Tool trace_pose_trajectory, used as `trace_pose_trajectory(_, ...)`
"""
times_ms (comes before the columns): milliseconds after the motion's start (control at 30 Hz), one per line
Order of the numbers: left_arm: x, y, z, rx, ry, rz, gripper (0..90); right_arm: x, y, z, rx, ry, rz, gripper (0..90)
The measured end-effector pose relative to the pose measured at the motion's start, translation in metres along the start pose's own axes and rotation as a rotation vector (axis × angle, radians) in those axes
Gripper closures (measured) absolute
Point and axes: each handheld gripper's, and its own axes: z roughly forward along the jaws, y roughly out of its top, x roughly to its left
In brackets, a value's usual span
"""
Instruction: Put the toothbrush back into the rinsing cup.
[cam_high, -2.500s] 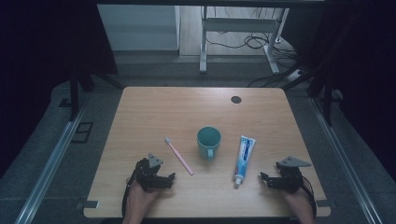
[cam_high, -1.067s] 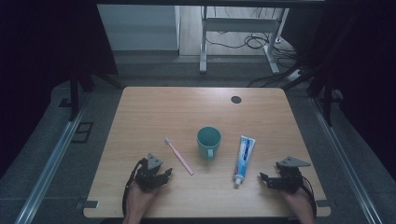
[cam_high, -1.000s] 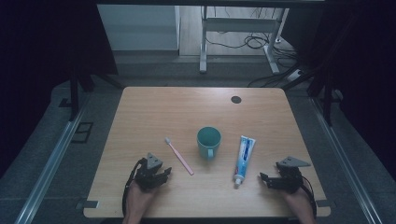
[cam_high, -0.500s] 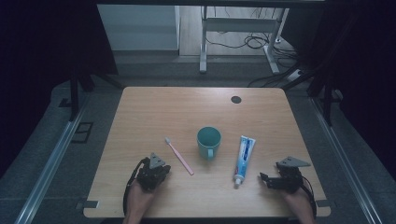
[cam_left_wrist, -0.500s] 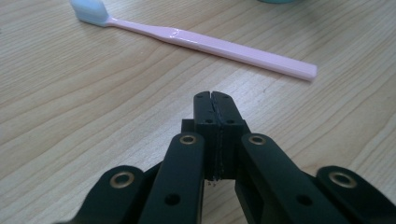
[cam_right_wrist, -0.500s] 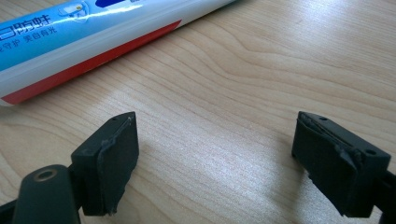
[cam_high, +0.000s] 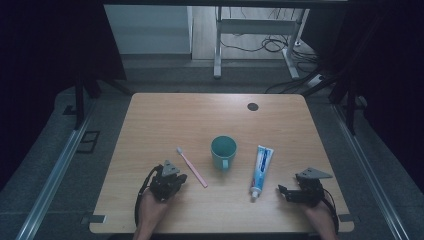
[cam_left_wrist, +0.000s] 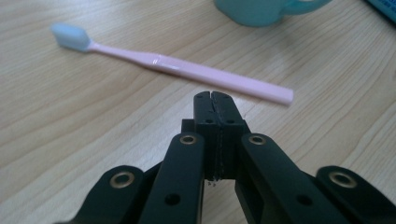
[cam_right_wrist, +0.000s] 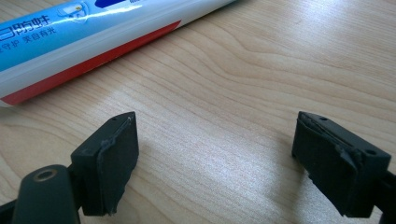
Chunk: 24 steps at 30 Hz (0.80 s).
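Left gripper (cam_left_wrist: 215, 97): jaws pressed together on nothing, just short of pink toothbrush (cam_left_wrist: 177, 70). Toothbrush lying flat just left of teal cup (cam_high: 223, 151). Toothpaste tube (cam_high: 261, 166) right of cup. Right gripper (cam_right_wrist: 217, 163): jaws wide, empty, beside tube.

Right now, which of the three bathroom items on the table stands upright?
The teal cup, standing with its mouth upward. The pink toothbrush and the toothpaste tube both lie flat on either side.

On my right gripper view, the toothpaste tube (cam_right_wrist: 88, 35) carries dark blue Chinese print on its light blue band; I make out 守护 and 固齿, nothing else legible.
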Motion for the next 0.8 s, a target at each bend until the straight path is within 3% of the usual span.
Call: trace_pose_trajectory(800,-0.02,0.036,0.041,0.026,-0.078,0.06,89.5,0.0,0.0,0.0,0.002,0.001,0.002,14.6)
